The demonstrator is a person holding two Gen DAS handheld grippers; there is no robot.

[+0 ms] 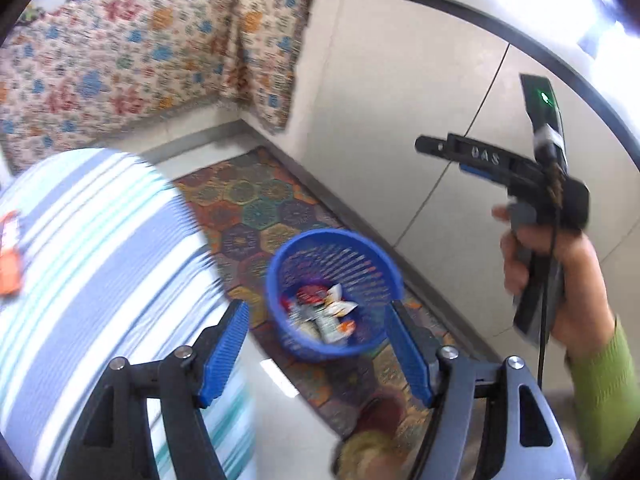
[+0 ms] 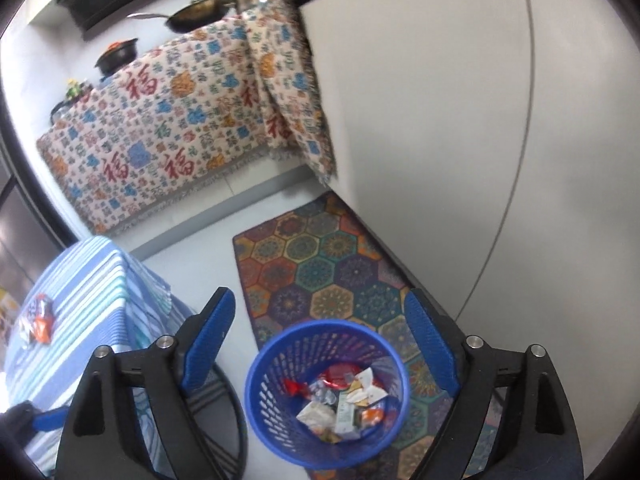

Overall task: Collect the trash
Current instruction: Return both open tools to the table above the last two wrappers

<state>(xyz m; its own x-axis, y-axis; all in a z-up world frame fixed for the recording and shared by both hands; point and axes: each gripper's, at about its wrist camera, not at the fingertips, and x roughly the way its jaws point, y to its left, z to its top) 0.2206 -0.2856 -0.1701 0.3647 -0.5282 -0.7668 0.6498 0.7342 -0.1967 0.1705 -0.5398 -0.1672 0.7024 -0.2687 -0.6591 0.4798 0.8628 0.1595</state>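
Both wrist views look down at a blue basket on a patterned rug, low in the frame, with crumpled wrappers inside. The right gripper has its blue-padded jaws spread wide, empty, either side of the basket. The left gripper is likewise spread and holds nothing. At left, one orange wrapper lies on a striped tablecloth.

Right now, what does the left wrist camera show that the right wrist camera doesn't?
Only the left view shows the other claw gripped in a hand with a green sleeve. Only the right view shows the pans on the counter. Both show the blue basket of wrappers, the striped tablecloth, the hexagon rug and an open, empty claw.
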